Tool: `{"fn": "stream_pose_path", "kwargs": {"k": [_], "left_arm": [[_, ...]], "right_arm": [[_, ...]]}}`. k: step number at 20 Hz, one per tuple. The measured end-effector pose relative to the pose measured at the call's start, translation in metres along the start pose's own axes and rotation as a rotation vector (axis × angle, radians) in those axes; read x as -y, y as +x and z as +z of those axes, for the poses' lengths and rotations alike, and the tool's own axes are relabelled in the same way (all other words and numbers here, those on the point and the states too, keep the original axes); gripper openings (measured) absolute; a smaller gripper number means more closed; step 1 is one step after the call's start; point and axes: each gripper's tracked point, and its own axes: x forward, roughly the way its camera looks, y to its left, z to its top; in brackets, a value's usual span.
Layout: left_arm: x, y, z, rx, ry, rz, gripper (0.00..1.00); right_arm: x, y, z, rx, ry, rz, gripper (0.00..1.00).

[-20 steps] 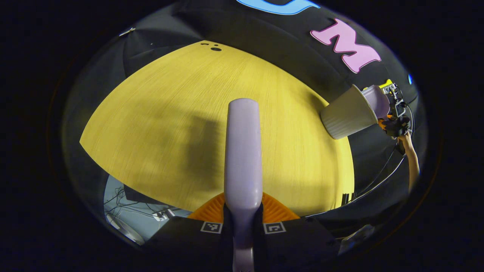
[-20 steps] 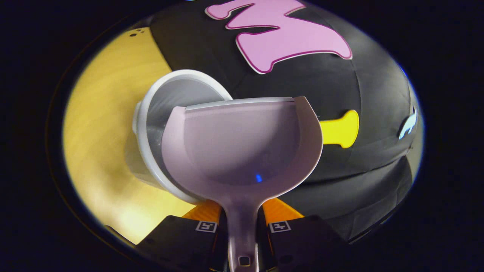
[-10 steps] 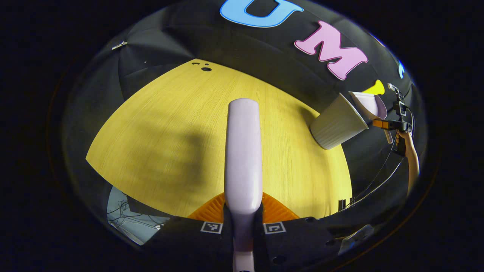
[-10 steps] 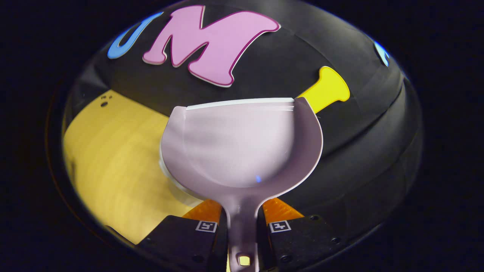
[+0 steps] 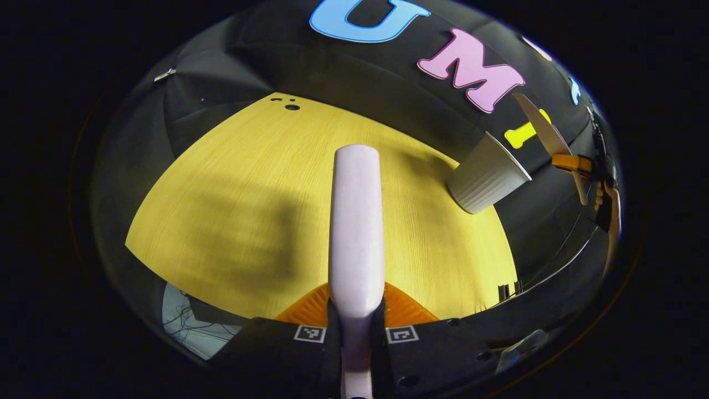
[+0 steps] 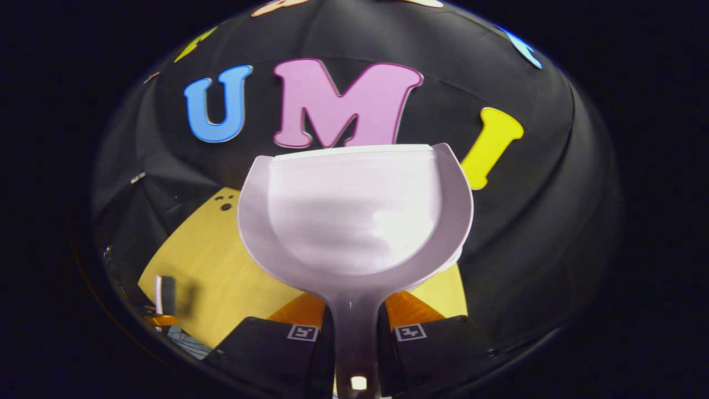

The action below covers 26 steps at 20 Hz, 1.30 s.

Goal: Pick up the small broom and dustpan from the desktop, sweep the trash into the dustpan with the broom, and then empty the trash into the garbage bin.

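My left gripper [image 5: 356,313] is shut on the pale lilac broom [image 5: 356,221], which points forward above the yellow desktop [image 5: 232,210]. The white ribbed garbage bin [image 5: 486,176] stands at the table's far right edge. Beyond it the dustpan [image 5: 545,133] shows edge-on, lifted above the bin's rim and held by the other gripper [image 5: 571,162]. In the right gripper view my right gripper [image 6: 357,332] is shut on the handle of the lilac dustpan [image 6: 354,216], whose scoop faces me with no trash in it. The broom [image 6: 160,293] appears small at the lower left there.
The desktop [image 6: 221,266] is bare wood with a small hole [image 5: 292,107] at its far corner. A hand [image 5: 611,213] holds the right gripper past the table's right edge. Cables lie on the floor [image 5: 188,327] below the near left edge.
The dustpan has lifted off the bin's mouth and swung up and away to the right, so the right gripper view now faces the wall. The broom has hardly moved.
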Motion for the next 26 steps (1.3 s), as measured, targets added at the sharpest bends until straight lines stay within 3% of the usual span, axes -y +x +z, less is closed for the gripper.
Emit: {"fn": "stream_pose_path", "kwargs": {"k": [3,10,17,21,26], "left_arm": [[-0.005,0.003,0.000,-0.001,0.032,-0.011,0.25],[-0.015,0.027,0.004,-0.019,0.066,0.018,0.25],[-0.045,0.066,-0.004,-0.162,0.182,0.153,0.25],[-0.049,0.091,-0.001,-0.225,0.231,0.204,0.25],[-0.048,0.117,-0.001,-0.314,0.313,0.292,0.26]], "right_arm": [[-0.066,-0.022,-0.041,-0.056,0.025,0.119,0.35],[-0.148,-0.025,-0.165,-0.280,0.063,0.219,0.35],[-0.146,0.016,-0.255,-0.460,0.123,0.174,0.35],[-0.147,0.030,-0.272,-0.538,0.170,0.160,0.32],[-0.150,0.030,-0.276,-0.577,0.150,0.141,0.36]]}}
